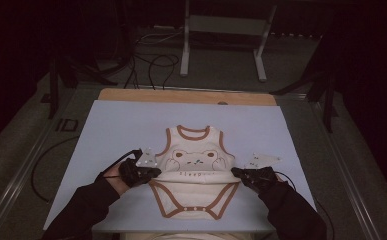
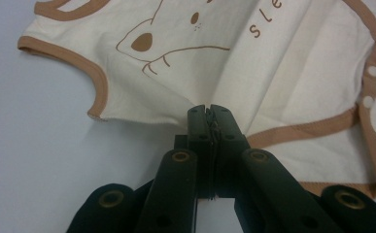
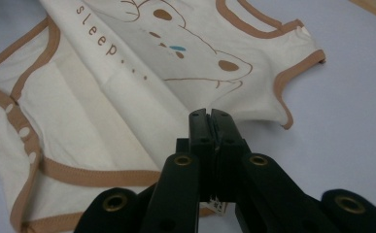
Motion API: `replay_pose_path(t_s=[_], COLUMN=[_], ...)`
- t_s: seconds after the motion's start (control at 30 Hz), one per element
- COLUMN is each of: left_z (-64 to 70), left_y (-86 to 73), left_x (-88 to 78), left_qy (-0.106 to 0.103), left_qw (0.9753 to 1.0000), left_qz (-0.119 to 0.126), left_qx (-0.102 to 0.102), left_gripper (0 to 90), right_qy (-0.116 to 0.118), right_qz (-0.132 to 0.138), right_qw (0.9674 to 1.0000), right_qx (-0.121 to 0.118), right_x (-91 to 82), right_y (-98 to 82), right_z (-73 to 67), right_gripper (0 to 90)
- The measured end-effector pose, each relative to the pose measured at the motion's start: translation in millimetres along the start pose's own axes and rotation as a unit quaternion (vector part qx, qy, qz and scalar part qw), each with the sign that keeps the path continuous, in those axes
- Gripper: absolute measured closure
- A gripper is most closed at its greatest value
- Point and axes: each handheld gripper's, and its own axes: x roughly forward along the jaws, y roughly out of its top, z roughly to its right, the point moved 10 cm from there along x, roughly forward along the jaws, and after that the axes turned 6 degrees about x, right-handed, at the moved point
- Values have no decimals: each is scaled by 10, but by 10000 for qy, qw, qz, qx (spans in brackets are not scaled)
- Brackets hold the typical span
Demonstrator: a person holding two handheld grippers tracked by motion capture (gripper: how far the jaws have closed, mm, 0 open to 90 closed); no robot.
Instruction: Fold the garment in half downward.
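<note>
- High view: a cream sleeveless cotton baby bodysuit with brown trim and a bear print (image 1: 195,172) is seen lying front up on the pale blue mat (image 1: 116,130) that covers the wooden desk (image 1: 131,95), near the person's edge. The left tongs (image 1: 153,172) are set at one side seam and the right tongs (image 1: 237,172) at the other, level with the waist, where a cross fold is raised between them.
- Left gripper view: the left tongs (image 2: 209,108) are seen clamped tight on a pinch of the bodysuit's (image 2: 282,73) side edge, just below the brown-bound armhole; the cloth is drawn taut toward the jaws.
- Right gripper view: the right tongs (image 3: 210,114) are likewise closed on the opposite side edge of the bodysuit (image 3: 103,121), below the other armhole, with the snap-button crotch flap lying slack beside them.
- Risk, as judged: only a thin pinch appears to be held on each side, so it could slip out if the cloth is pulled hard or unevenly; a skewed fold would follow if one hand is carried ahead of the other.
</note>
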Motion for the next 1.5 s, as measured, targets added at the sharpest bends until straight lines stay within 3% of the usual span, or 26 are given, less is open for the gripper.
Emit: replay_pose_path(t_s=[0.47,0.67,0.9,1.17,1.3,1.5], left_z=[255,345,503,631,668,727], left_y=[-9,-27,-106,-210,-273,-312], left_x=[-145,-197,-225,-159,-122,-79], left_qy=[-225,-229,-363,-606,-646,-724], left_qw=[9996,9993,9990,9981,9978,9974], left_qz=[58,21,10,52,-56,-56], left_qx=[150,278,258,69,122,40], left_gripper=[894,893,893,892,892,889], right_qy=[83,123,232,344,420,454], right_qz=[-22,-20,-29,-155,-245,-361], right_qw=[10000,9999,9997,9993,9987,9980], right_qx=[-51,-101,-69,72,165,262], right_x=[-127,-189,-279,-248,-220,-180], right_y=[-106,-133,-215,-409,-500,-623], right_z=[-143,-235,-348,-462,-495,-510], right_gripper=[895,895,895,895,895,894])
